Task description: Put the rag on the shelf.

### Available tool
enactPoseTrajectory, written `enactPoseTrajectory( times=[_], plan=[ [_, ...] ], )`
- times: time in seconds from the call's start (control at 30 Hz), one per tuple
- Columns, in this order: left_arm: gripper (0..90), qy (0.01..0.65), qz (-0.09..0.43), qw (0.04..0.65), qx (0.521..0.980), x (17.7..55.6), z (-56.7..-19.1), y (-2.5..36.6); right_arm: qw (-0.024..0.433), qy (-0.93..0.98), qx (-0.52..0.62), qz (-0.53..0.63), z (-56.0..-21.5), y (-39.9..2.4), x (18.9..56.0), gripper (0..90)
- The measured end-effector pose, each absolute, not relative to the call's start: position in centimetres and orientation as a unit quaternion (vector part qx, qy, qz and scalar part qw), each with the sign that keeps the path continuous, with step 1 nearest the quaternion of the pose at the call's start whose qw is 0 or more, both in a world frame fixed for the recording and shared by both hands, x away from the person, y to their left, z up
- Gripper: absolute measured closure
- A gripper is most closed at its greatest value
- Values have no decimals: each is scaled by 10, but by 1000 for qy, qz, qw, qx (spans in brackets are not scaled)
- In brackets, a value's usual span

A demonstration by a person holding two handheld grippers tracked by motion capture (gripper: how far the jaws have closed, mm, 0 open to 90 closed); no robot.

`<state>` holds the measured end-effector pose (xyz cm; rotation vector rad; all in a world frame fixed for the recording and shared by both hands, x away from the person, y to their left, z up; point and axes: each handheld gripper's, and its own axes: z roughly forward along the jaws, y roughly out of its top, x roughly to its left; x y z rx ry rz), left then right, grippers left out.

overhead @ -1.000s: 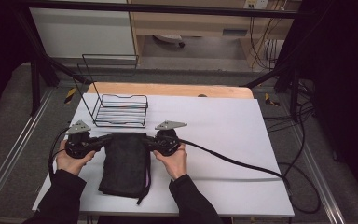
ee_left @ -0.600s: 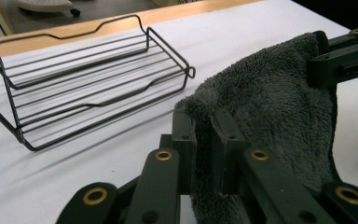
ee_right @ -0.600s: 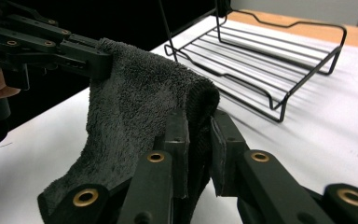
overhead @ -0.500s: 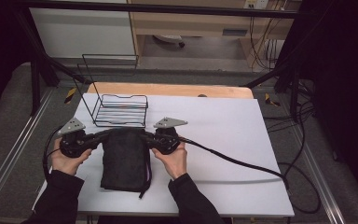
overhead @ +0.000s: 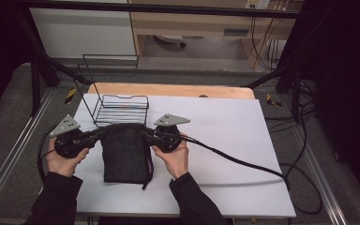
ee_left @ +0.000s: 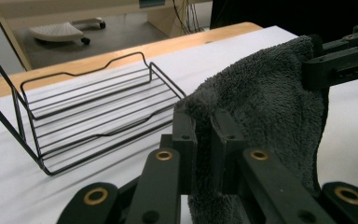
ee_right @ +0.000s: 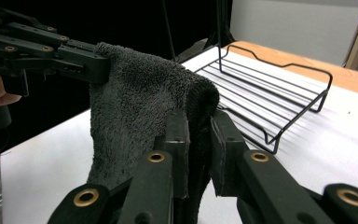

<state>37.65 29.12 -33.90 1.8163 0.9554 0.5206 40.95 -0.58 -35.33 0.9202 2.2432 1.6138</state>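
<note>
A white counter (overhead: 225,140) with a wooden strip (overhead: 168,90) along its 12 o'clock edge is being framed by black struts (overhead: 37,61). Grey floor (overhead: 9,122) is being crossed by black cables (overhead: 304,140) at 3 o'clock; a pale wooden cabinet (overhead: 192,23) is being lit beyond.

ahead: wire rack (overhead: 121,109) blocks | right: bare table (overhead: 243,136)
</note>
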Motion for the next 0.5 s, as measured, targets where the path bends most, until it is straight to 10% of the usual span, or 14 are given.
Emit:
enactPoseTrajectory(
  times=[0.5],
  plan=[
    [815, 375, 243, 522, 726, 365, -314, 290, 146, 749, 289, 578, -327, -10, 405, 799]
  ],
)
